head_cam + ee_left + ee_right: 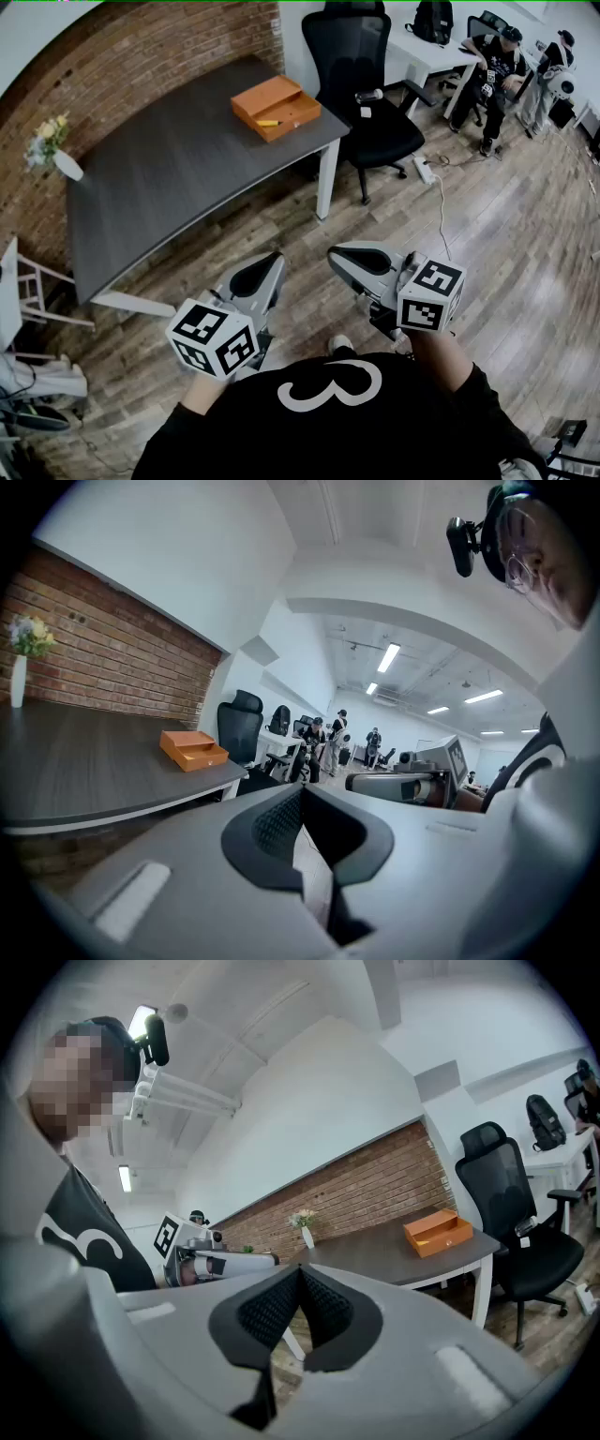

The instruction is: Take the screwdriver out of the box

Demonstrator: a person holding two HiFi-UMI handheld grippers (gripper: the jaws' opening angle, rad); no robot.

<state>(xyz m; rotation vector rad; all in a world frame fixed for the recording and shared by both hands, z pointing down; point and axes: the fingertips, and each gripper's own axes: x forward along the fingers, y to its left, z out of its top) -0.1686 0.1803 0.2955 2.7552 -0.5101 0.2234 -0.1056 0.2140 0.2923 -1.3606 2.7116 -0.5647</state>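
Observation:
An orange box (277, 106) lies open near the far right corner of the dark table (169, 178). A yellow-handled screwdriver (267, 123) lies inside it. The box (192, 750) appears small and distant in the left gripper view, and the box (438, 1232) is equally far off in the right gripper view. My left gripper (273, 260) and right gripper (335, 254) hover side by side over the wooden floor, short of the table. Both are shut with nothing between the pads. Each gripper view catches the other one: the right gripper (361, 782) and the left gripper (272, 1259).
A black office chair (361, 84) stands right of the table, beside the box. A white vase with flowers (58, 155) sits at the table's left end. People sit at a white desk (427, 56) at the back right. A power strip and cable (427, 171) lie on the floor.

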